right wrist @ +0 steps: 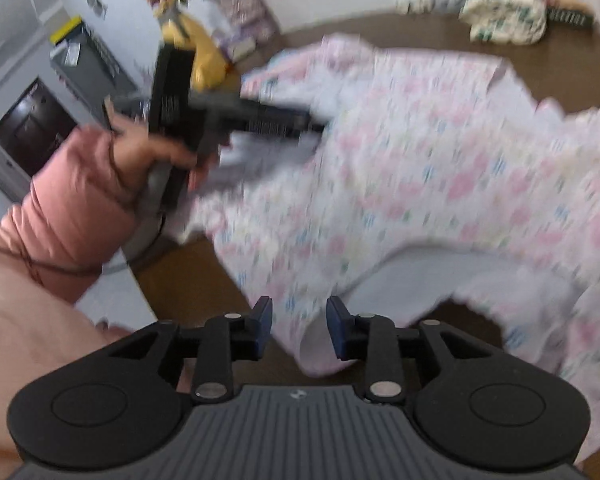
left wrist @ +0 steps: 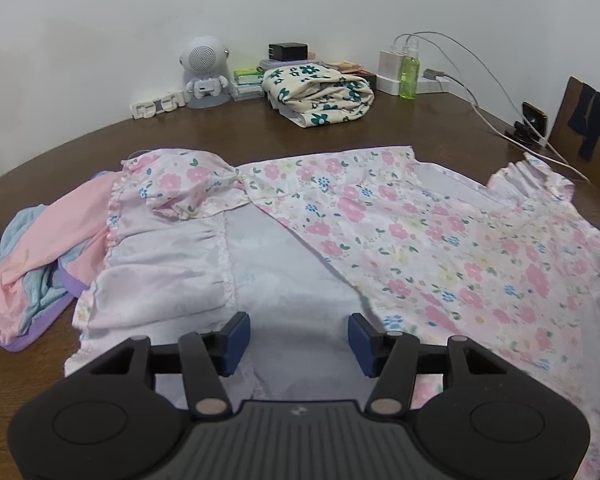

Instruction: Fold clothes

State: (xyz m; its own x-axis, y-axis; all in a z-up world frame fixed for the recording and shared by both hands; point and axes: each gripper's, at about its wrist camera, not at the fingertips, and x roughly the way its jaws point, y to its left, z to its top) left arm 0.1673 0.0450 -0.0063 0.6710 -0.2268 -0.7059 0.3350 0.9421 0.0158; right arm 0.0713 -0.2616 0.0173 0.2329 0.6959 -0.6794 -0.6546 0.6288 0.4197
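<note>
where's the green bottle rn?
Left wrist view, far right of the table: the green bottle stands by the wall, right beside the white charger and right of the folded floral cloth.

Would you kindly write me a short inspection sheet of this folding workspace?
Surface: brown wooden table.
Job's things: pink floral garment spread out, partly folded; folded floral cloth behind; pink and blue clothes at its left.
Clutter: robot-shaped speaker, green bottle, small boxes.
Grippers: left gripper open over garment; right gripper open at its hem.
Cables: white cables from chargers.
Surroundings: white wall.
</note>
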